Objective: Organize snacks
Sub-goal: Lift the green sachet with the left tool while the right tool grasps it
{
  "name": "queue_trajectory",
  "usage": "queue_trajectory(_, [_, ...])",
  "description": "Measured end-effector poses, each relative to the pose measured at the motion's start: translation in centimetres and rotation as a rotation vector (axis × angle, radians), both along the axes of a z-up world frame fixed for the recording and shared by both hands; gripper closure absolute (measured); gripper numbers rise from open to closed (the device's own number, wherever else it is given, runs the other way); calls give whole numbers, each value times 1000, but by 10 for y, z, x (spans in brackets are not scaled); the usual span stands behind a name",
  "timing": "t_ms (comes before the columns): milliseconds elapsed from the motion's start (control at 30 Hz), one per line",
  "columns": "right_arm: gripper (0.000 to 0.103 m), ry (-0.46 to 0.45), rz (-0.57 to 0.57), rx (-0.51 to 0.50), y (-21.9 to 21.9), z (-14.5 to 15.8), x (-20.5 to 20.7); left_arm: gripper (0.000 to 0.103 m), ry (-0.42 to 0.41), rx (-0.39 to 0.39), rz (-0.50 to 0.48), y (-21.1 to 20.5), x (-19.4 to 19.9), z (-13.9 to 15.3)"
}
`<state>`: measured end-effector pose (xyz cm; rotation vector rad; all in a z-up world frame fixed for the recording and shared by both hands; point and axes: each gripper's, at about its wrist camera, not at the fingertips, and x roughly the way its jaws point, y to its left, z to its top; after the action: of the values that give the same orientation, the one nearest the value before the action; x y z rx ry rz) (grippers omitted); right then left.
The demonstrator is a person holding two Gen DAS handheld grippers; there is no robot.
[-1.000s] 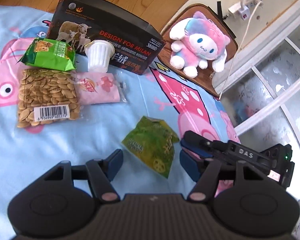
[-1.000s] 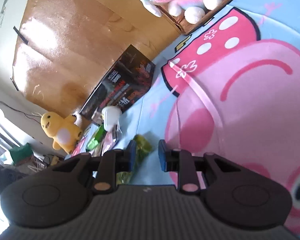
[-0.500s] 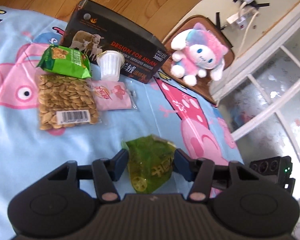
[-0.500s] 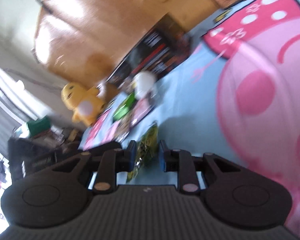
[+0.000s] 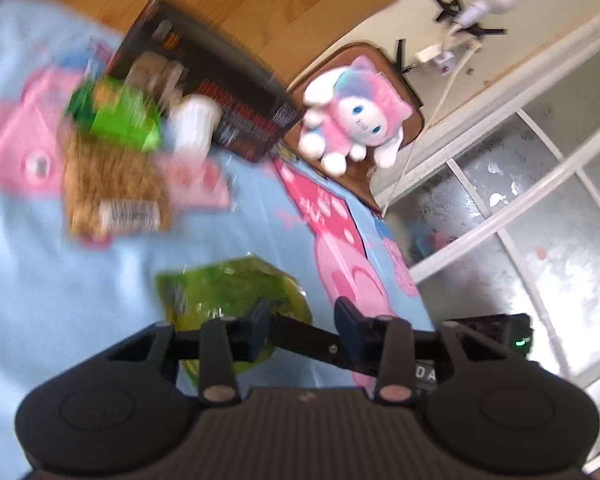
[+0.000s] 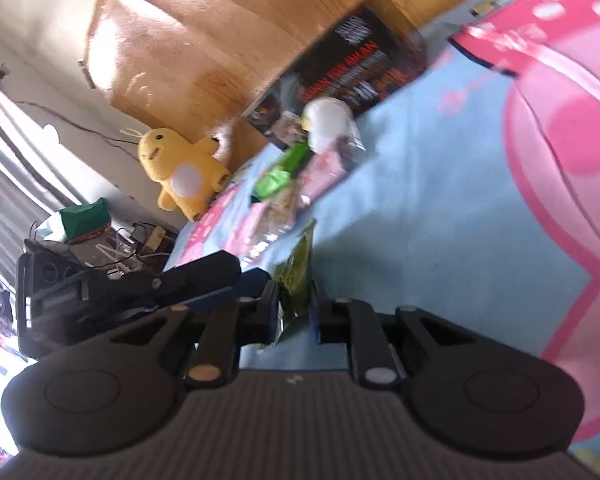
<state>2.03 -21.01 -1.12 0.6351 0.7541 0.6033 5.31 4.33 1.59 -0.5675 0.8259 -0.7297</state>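
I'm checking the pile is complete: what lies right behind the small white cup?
Directly behind the small white cup stands the long black printed cardboard box, against the wooden floor. The cup covers part of the box's front print; blur hides whether they touch.

matte black claw (image 5: 302, 326), dark blue fingertips (image 5: 346, 316)

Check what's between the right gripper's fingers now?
The yellow-green snack packet, edge-on, sits between the right gripper fingers in the right wrist view; they look closed on it. Blur hides pad contact.
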Motion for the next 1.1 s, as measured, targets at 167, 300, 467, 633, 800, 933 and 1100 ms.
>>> queue_trajectory(167, [87,-34,-18,67,-5,13,9,63,-82,15,37,7,1,23])
queue_trajectory(300, [88,45,-47,296,-30,-1,17,28,-74,24,126,31,1,21])
queue_trajectory(467, [89,100,-82,485,-47,-12,22,12,26,-91,113,46,2,2])
queue_trajectory(633, [89,168,-34,573,-43,-23,28,10,60,-122,97,41,4,-9])
queue_trajectory(800, [89,202,1,671,-43,-26,30,49,23,-172,12,30,6,-2])
queue_trajectory(933, [88,153,-18,626,-49,-11,35,69,-31,-100,-13,17,7,10])
queue_trajectory(1100, [89,53,-32,509,-44,19,58,75,-86,-66,-8,11,26,32])
